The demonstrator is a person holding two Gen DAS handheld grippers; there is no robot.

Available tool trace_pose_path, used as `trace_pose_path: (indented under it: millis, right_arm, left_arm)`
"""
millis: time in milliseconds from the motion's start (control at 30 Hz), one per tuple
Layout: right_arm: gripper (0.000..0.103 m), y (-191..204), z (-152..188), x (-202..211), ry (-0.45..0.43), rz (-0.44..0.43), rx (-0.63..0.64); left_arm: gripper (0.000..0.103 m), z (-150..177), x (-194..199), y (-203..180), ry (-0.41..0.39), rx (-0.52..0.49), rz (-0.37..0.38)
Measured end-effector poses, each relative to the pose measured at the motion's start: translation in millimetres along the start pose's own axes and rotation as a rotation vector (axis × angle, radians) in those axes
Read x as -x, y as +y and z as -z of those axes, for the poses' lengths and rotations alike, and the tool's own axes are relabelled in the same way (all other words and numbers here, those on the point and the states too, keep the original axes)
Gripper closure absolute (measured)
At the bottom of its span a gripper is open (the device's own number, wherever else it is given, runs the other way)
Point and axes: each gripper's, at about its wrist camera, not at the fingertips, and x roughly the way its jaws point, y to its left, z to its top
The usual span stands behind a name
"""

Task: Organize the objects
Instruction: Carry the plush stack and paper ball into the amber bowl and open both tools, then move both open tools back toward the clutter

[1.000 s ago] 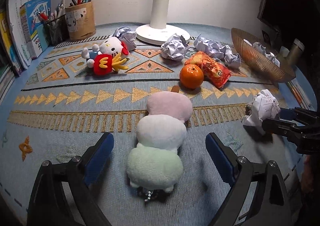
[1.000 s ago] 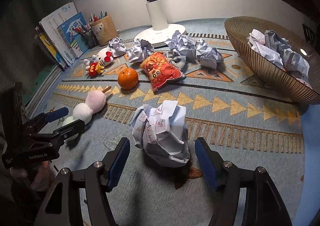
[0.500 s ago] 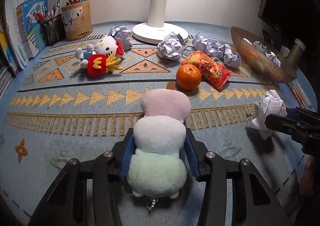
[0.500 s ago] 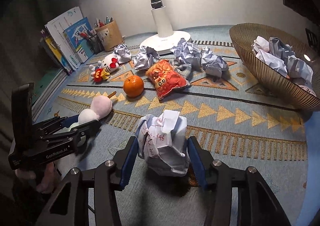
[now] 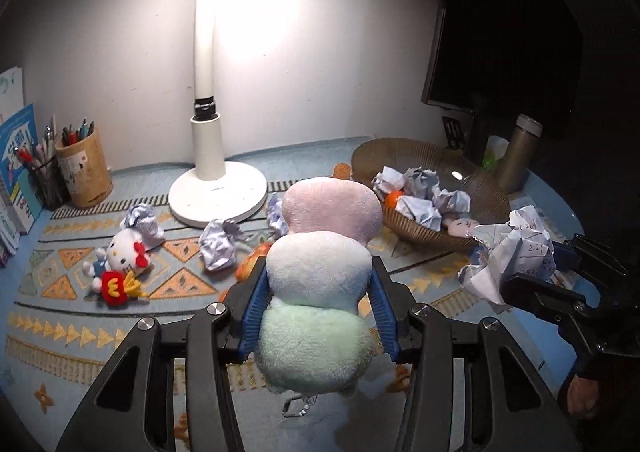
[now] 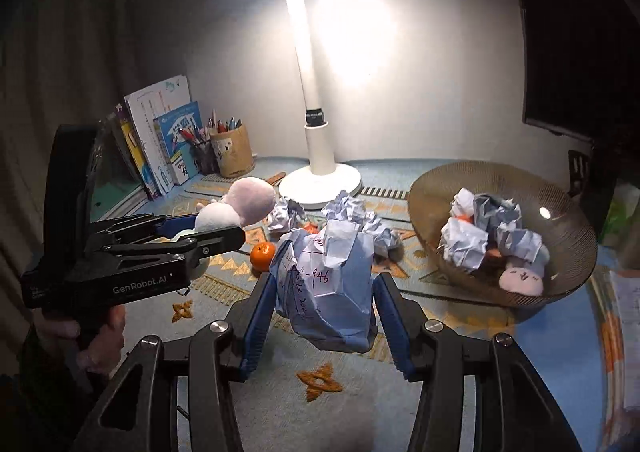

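Observation:
My left gripper (image 5: 318,306) is shut on a plush dango skewer (image 5: 320,272) of pink, white and green balls, held lifted above the mat; it also shows in the right wrist view (image 6: 234,208). My right gripper (image 6: 324,312) is shut on a crumpled paper ball (image 6: 326,284) with handwriting, held in the air; it shows in the left wrist view (image 5: 512,252) too. A woven basket (image 6: 576,244) at the right holds several paper balls and a small pink plush (image 6: 522,280).
A white desk lamp (image 5: 218,192) stands at the back. A Hello Kitty plush (image 5: 120,264), loose paper balls (image 5: 218,244), an orange (image 6: 263,255) and a snack bag lie on the patterned mat. A pen holder (image 5: 82,170) and books stand at the left.
Both grippers closed on their objects, then lifted them off the mat. The views now sit higher and tilt up toward the lamp and basket.

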Motion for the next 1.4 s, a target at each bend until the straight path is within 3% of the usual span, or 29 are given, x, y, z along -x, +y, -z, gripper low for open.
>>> trace_pose_path:
  millis: [233, 400, 533, 633, 667, 700, 800, 1000, 1167, 1300, 1400]
  right_arm:
    - [0.053, -52, -10, 30, -0.09, 0.133, -0.003]
    - [0.053, -135, -31, 38, -0.138, 0.259, -0.244]
    - [0.052, -187, -44, 20, -0.148, 0.249, -0.405]
    - [0.044, -205, -54, -2, -0.123, 0.276, -0.436]
    - [0.035, -209, -55, -10, -0.113, 0.277, -0.442]
    - [0.034, -214, -56, -17, -0.102, 0.278, -0.452]
    - [0.034, -224, -50, -25, -0.077, 0.248, -0.495]
    - [0.034, -206, -37, -18, -0.065, 0.239, -0.487]
    - [0.034, -153, -42, -16, -0.053, 0.178, -0.42]
    - [0.034, -95, -48, -23, -0.032, 0.1, -0.359]
    - [0.034, -51, -50, -34, -0.016, 0.032, -0.328]
  left_arm:
    - [0.058, -44, -44, -54, -0.02, -0.072, 0.076]
    - [0.058, -66, -88, -77, 0.011, -0.032, 0.151]
    - [0.058, -74, -117, -95, 0.02, -0.035, 0.164]
    - [0.046, -75, -134, -101, 0.021, -0.038, 0.142]
    - [0.032, -76, -138, -102, 0.026, -0.036, 0.134]
    - [0.026, -75, -141, -101, 0.027, -0.028, 0.129]
    - [0.026, -71, -139, -93, 0.046, -0.014, 0.137]
    - [0.026, -60, -110, -69, 0.028, 0.031, 0.125]
    - [0.026, -43, -56, -39, -0.032, 0.09, 0.086]
    - [0.025, -21, -4, 1, -0.091, 0.144, 0.008]
    - [0.013, -1, 30, 40, -0.128, 0.193, -0.09]
